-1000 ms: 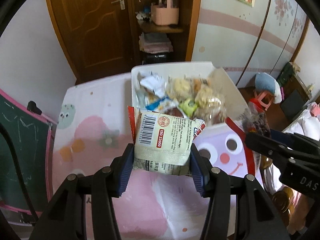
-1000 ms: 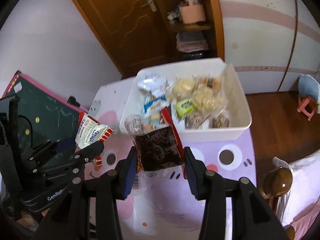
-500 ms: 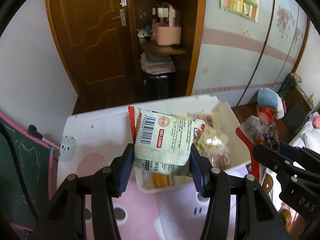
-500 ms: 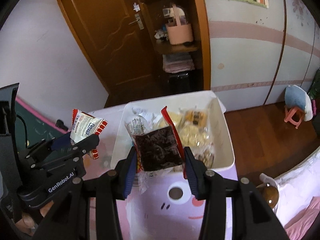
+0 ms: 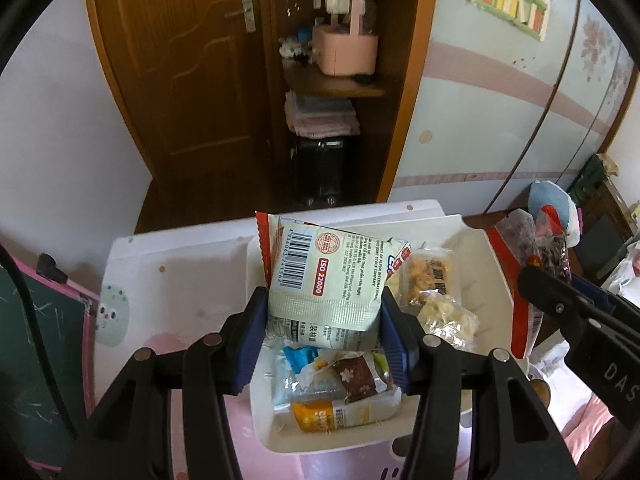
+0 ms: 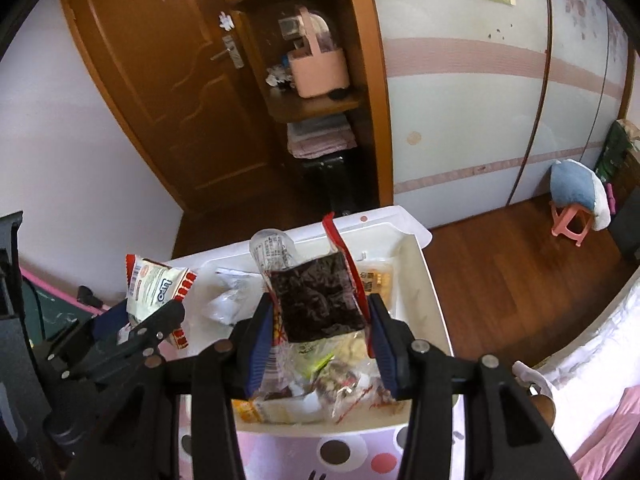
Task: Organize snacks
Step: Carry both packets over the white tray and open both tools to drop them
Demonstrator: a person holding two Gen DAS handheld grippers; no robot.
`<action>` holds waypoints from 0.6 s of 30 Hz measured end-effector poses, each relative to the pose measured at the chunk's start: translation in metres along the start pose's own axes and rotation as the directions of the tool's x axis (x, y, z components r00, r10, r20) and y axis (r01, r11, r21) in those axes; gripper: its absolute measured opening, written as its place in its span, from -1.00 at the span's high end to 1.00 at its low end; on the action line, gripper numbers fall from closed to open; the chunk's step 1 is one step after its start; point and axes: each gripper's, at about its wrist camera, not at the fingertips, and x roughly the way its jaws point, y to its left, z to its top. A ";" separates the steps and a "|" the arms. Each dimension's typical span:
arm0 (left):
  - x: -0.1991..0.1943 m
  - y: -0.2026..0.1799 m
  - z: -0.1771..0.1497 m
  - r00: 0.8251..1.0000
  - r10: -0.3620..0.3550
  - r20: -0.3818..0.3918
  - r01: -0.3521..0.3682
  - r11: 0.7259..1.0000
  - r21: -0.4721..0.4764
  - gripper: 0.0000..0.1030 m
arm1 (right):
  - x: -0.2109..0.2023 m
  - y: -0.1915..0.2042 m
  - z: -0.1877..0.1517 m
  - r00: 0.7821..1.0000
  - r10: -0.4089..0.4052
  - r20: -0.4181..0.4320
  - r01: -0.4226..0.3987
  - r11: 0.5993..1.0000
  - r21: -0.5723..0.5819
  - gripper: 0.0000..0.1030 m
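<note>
My left gripper (image 5: 323, 320) is shut on a white snack packet with a barcode and red edges (image 5: 326, 272), held above the white plastic bin (image 5: 496, 268). My right gripper (image 6: 320, 324) is shut on a clear packet of dark snacks with red edges (image 6: 316, 300), also above the bin (image 6: 430, 292). The bin holds several wrapped snacks, among them an orange packet (image 5: 320, 420) and a brown one (image 5: 358, 372). The left gripper with its packet shows at the left of the right wrist view (image 6: 160, 292). The right gripper's packet shows at the right of the left wrist view (image 5: 524, 248).
The bin sits on a low table with a pink cartoon cover (image 6: 352, 456). A green chalkboard (image 5: 24, 360) stands at the left. Behind are a wooden door (image 5: 172, 60), a shelf with a pink basket (image 5: 344, 48), and a pink stool (image 6: 572, 220) on the floor.
Both grippers have moved forward with their packets, from in front of the bin to over it. The bin now lies under the fingers in both views.
</note>
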 end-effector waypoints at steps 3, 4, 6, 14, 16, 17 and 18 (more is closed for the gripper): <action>0.020 -0.001 0.000 1.000 0.017 -0.023 -0.017 1.000 -0.001 0.01 | 0.018 -0.002 0.000 0.999 -0.012 -0.033 0.012 1.000 0.003 0.11; 0.028 0.000 -0.001 0.999 0.022 -0.035 -0.022 1.000 -0.002 0.01 | 0.026 -0.003 0.000 0.999 -0.022 -0.048 0.022 1.000 0.005 0.11; 0.039 0.001 -0.003 0.998 0.026 -0.051 -0.027 1.000 -0.006 0.00 | 0.038 -0.005 -0.002 0.997 -0.023 -0.073 0.024 1.000 0.006 0.11; 0.063 0.004 -0.006 0.996 0.040 -0.076 -0.041 0.999 -0.013 -0.17 | 0.081 -0.007 -0.013 0.986 -0.024 -0.164 0.023 1.000 -0.008 0.01; 0.066 0.007 -0.007 0.996 0.020 -0.085 -0.023 0.999 -0.032 -0.50 | 0.087 -0.007 -0.017 0.985 -0.026 -0.171 0.024 1.000 -0.013 -0.13; 0.066 0.009 -0.008 0.996 0.017 -0.083 -0.021 0.999 -0.040 -0.69 | 0.088 -0.006 -0.019 0.985 -0.025 -0.169 0.022 1.000 -0.016 -0.17; 0.066 0.010 -0.010 0.997 0.017 -0.080 -0.021 0.999 -0.046 -0.71 | 0.089 -0.007 -0.020 0.986 -0.027 -0.164 0.025 1.000 -0.018 -0.19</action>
